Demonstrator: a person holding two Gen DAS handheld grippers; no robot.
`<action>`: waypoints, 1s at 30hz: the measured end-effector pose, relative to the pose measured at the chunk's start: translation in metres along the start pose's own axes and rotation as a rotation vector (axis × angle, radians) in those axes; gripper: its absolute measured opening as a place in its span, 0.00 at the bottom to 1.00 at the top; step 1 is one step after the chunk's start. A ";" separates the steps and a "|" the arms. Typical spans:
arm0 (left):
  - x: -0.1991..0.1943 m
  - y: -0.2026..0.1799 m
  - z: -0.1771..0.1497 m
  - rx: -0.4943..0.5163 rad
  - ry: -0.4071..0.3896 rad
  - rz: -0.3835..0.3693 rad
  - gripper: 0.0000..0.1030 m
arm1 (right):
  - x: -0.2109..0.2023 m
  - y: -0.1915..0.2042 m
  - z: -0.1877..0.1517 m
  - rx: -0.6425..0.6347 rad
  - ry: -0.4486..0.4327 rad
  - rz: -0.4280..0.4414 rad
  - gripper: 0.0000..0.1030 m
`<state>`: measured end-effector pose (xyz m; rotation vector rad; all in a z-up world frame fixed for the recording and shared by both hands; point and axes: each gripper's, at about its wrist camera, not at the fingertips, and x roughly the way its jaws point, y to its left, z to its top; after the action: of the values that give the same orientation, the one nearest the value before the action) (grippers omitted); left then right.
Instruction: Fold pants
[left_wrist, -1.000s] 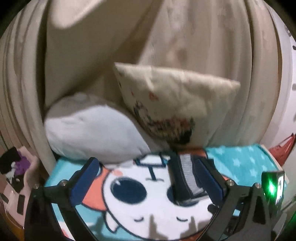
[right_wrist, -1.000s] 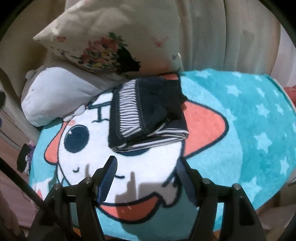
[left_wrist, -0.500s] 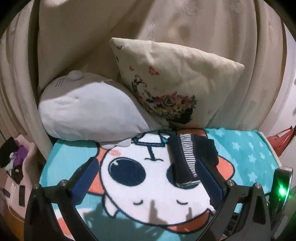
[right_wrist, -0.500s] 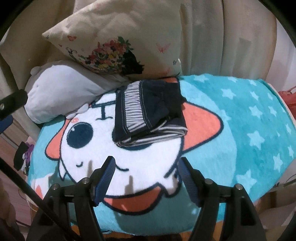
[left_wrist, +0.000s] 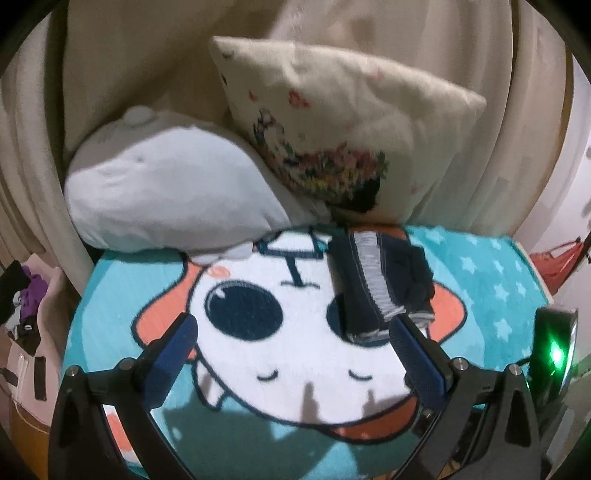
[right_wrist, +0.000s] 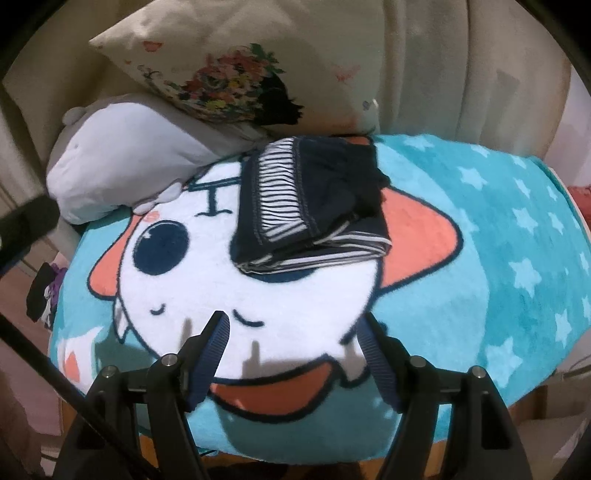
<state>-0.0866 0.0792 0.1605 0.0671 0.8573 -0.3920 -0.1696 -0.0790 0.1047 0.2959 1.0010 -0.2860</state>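
One pair of dark navy pants, folded into a compact stack with a striped waistband showing on top, lies on the cartoon-face blanket near its far edge, just in front of the floral pillow. Both tools hover apart from it toward the near edge: the left gripper and the right gripper are spread wide, grasping nothing.

A teal cartoon blanket bears the folded navy striped pants, a grey plush and a floral cushion.
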 end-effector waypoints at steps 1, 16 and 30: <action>0.003 -0.002 -0.001 0.003 0.013 -0.006 1.00 | 0.000 -0.002 0.000 0.004 0.000 -0.005 0.74; 0.030 -0.030 -0.013 0.036 0.134 -0.072 1.00 | 0.008 -0.032 -0.007 0.049 0.028 -0.031 0.75; 0.037 -0.037 -0.018 0.022 0.167 -0.065 1.00 | 0.015 -0.036 -0.008 0.024 0.050 -0.024 0.75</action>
<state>-0.0914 0.0369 0.1245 0.0933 1.0216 -0.4619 -0.1816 -0.1112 0.0843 0.3145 1.0515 -0.3134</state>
